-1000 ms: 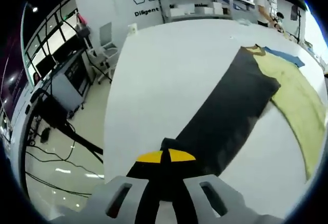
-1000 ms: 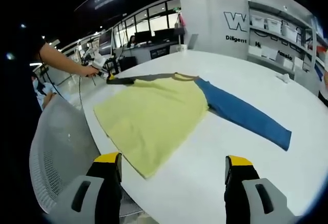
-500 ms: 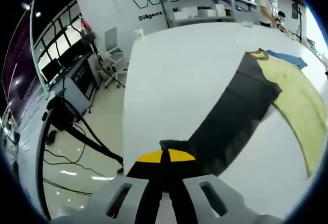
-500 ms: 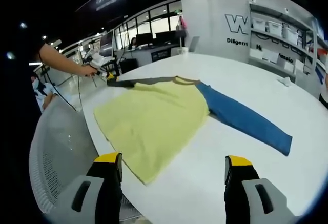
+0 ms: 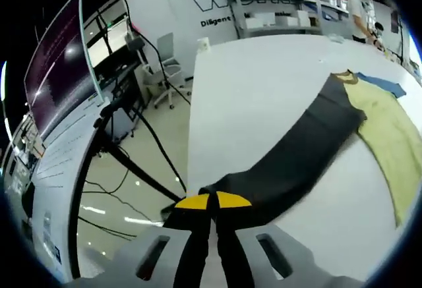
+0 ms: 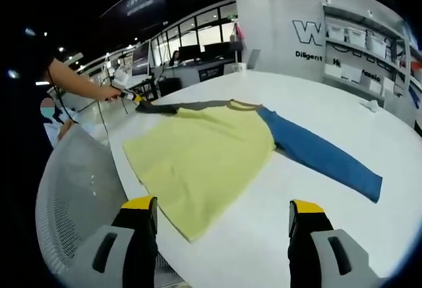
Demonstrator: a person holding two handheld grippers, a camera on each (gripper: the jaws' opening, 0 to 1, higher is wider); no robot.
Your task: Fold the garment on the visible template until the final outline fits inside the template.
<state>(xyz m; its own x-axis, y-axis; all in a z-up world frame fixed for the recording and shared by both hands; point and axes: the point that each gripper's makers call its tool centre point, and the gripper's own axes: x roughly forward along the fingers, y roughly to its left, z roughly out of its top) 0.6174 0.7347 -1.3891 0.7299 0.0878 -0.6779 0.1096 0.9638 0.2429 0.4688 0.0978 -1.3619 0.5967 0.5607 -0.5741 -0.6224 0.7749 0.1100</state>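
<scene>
On the white table (image 6: 316,103) lies the garment (image 6: 204,153), spread flat: a yellow body, one blue sleeve (image 6: 323,156) stretched out toward the right of the right gripper view, and a dark sleeve (image 5: 297,159) pulled out the other way. Look at the left gripper (image 5: 212,202) — its yellow-tipped jaws are pressed together right on the cuff end of that dark sleeve, pinching it at the table's edge. From there the sleeve runs taut up to the collar (image 5: 344,76), with a sliver of blue just beyond it.

Over in the right gripper view, the right gripper (image 6: 221,215) hangs with its jaws spread wide, nothing between them, sitting just off the near edge of the table, close to the yellow hem. A grey mesh chair back (image 6: 76,196) sits at lower left of that view. Far across the garment, a person's hand (image 6: 109,91) holds the left gripper at the dark sleeve's tip.

Beyond the table: shelves with white bins (image 6: 359,41) on the wall, a monitor (image 5: 62,57) on a stand off the table's side in the left gripper view, cables on the glossy floor (image 5: 125,196), and an office chair (image 5: 170,70) further back.
</scene>
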